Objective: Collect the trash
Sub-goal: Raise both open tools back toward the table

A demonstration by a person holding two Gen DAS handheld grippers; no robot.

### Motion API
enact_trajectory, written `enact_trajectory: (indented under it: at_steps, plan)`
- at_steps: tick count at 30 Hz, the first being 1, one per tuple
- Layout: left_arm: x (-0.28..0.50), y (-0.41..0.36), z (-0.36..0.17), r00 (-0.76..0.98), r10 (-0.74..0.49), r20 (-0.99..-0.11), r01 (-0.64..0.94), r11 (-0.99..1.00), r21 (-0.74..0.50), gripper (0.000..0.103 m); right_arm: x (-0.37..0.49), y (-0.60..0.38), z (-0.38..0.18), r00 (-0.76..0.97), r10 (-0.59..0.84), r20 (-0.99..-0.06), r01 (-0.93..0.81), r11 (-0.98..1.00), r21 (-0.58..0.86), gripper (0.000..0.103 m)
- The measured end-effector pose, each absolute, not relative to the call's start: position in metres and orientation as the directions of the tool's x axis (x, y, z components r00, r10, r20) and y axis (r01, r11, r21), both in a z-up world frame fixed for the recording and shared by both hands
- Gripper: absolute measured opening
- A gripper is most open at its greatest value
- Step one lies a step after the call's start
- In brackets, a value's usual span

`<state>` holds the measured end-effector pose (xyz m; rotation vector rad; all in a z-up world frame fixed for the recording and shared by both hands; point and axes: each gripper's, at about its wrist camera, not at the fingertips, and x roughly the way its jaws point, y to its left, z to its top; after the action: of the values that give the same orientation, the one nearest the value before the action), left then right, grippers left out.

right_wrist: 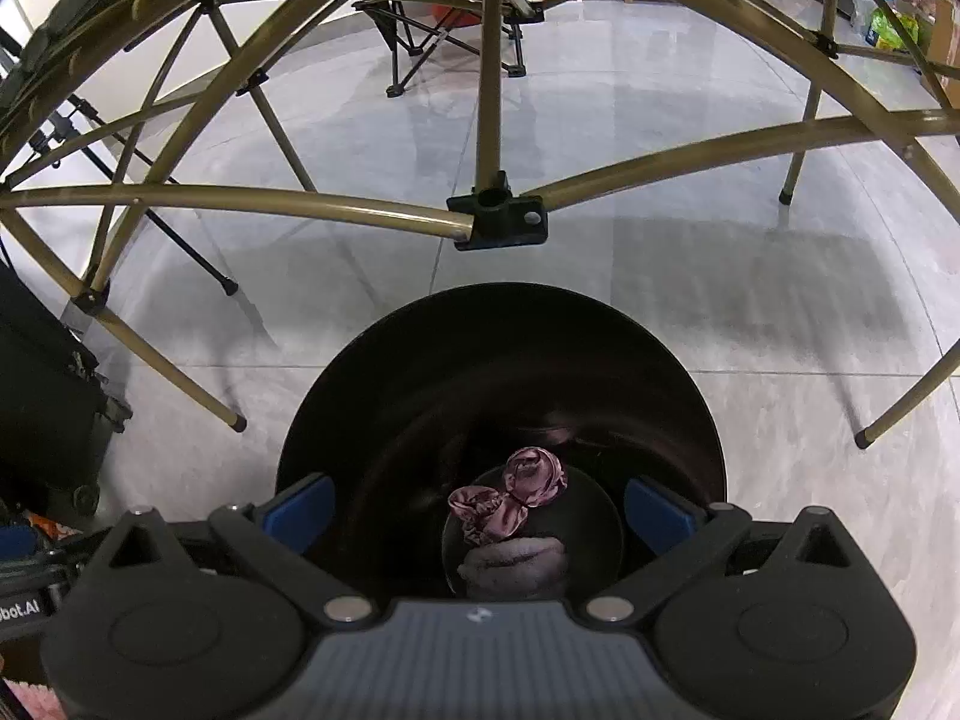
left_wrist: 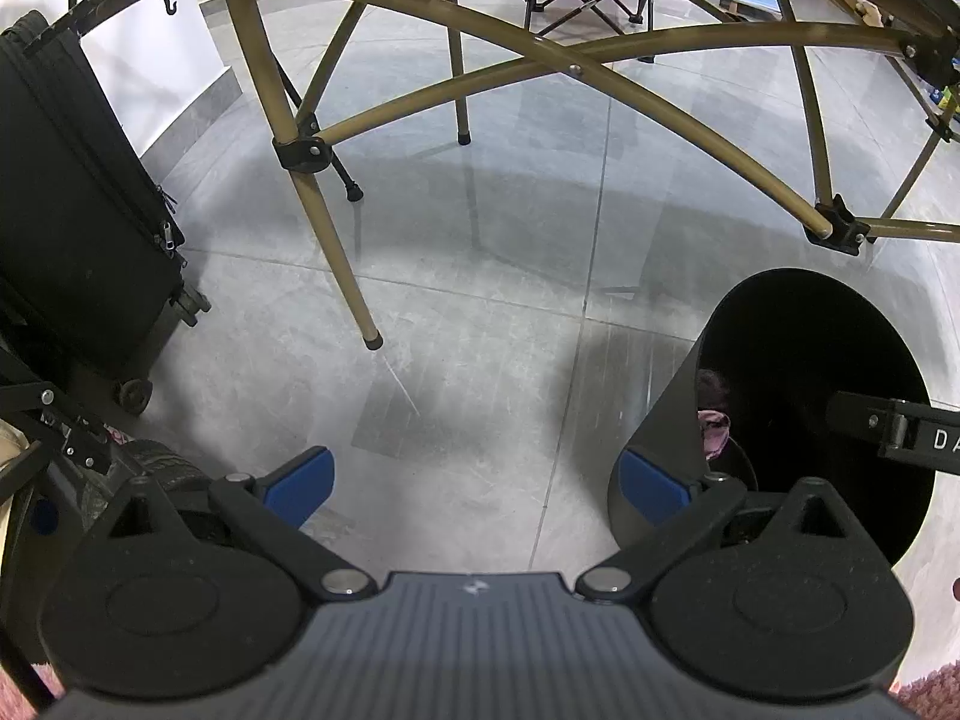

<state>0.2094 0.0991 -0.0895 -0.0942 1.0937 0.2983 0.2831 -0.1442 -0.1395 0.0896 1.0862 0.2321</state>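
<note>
The right tongs (right_wrist: 477,513) were held spread wide over the mouth of the black bin (right_wrist: 690,396), nothing between the blue pads. A crumpled pink-mauve piece of trash (right_wrist: 510,504) was seen lying at the bin's bottom. The left tongs (left_wrist: 477,480) were held apart and empty above the grey tiled floor (left_wrist: 480,330), just beside the bin.

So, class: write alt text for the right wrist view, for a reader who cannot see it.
The right gripper, jaws open and empty, points down into a round black plastic bin on grey floor tiles; a crumpled pink satin scrap lies at its bottom. Olive metal table legs cross behind.
</note>
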Motion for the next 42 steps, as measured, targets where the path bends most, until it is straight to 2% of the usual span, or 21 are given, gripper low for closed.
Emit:
enact_trajectory:
  at_steps: [24, 35, 42]
  plan:
    - [0.206, 0.091, -0.073, 0.49, 0.183, -0.852, -0.267, 0.962, 0.054, 0.103, 0.272, -0.161, -0.117, 0.526, 0.233, -0.818, -0.145, 0.972, 0.183, 0.103]
    - [0.196, 0.071, -0.044, 0.612, 0.177, -0.77, -0.223, 0.974, 0.047, 0.103, 0.252, -0.162, -0.078, 0.654, 0.251, -0.713, -0.217, 0.966, 0.141, 0.103]
    - [0.186, 0.059, -0.018, 0.685, 0.162, -0.71, -0.201, 0.979, 0.029, 0.103, 0.237, -0.17, -0.036, 0.766, 0.278, -0.579, -0.26, 0.959, 0.116, 0.103]
